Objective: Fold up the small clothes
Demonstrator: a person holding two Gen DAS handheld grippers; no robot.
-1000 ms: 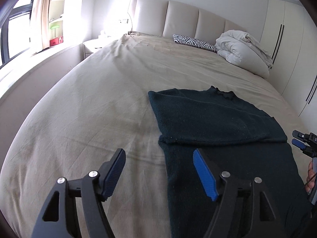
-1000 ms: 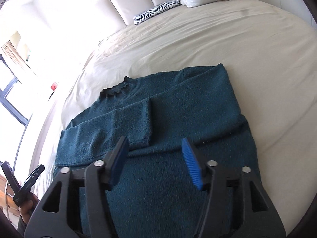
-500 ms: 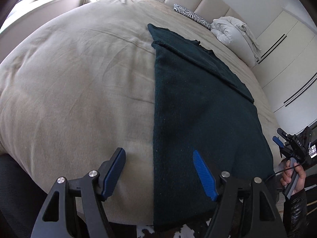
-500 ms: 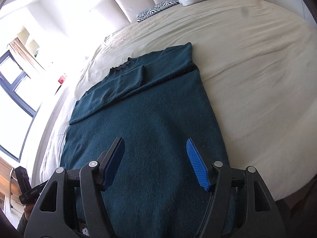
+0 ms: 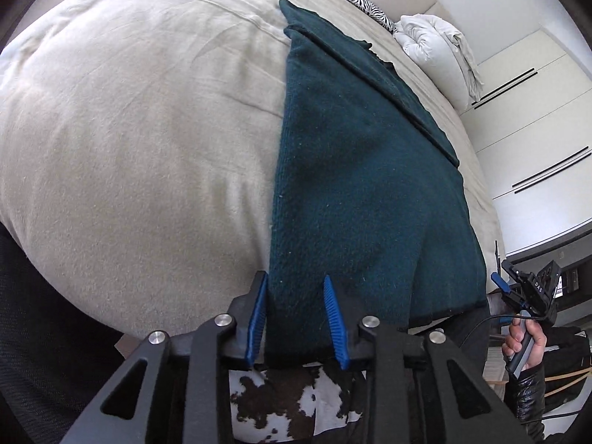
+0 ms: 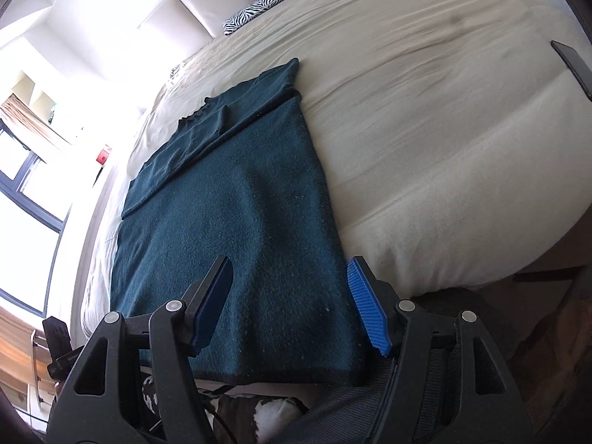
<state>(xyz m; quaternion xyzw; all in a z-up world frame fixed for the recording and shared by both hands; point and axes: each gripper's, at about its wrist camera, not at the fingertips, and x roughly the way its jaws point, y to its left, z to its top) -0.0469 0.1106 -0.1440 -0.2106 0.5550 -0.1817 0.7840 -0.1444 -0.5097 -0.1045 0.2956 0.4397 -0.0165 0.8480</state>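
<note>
A dark teal sweater [image 5: 355, 155] lies flat on the beige bed [image 5: 129, 129], sleeves folded across its chest, hem at the bed's near edge. My left gripper [image 5: 295, 279] is at the hem's left corner and its jaws are closing, with the corner of the cloth between the blue pads [image 5: 335, 314]; I see no firm pinch. My right gripper [image 6: 288, 303] stands open over the sweater [image 6: 236, 222] at the hem's right corner, straddling its right edge. Each gripper also shows at the other view's border, held by a hand [image 5: 525, 336].
A zebra pillow [image 5: 362, 0] and a white duvet [image 5: 440, 51] lie at the headboard. White wardrobes [image 5: 536, 129] stand to the right, a window [image 6: 22, 222] to the left. A dark phone [image 6: 573, 66] lies on the bed's right side. A cowhide rug [image 5: 292, 403] covers the floor below.
Both grippers drew back from the sweater's middle to its hem at the bed's near edge and tipped downward. The left jaws narrowed around the hem corner; the right jaws kept their width.
</note>
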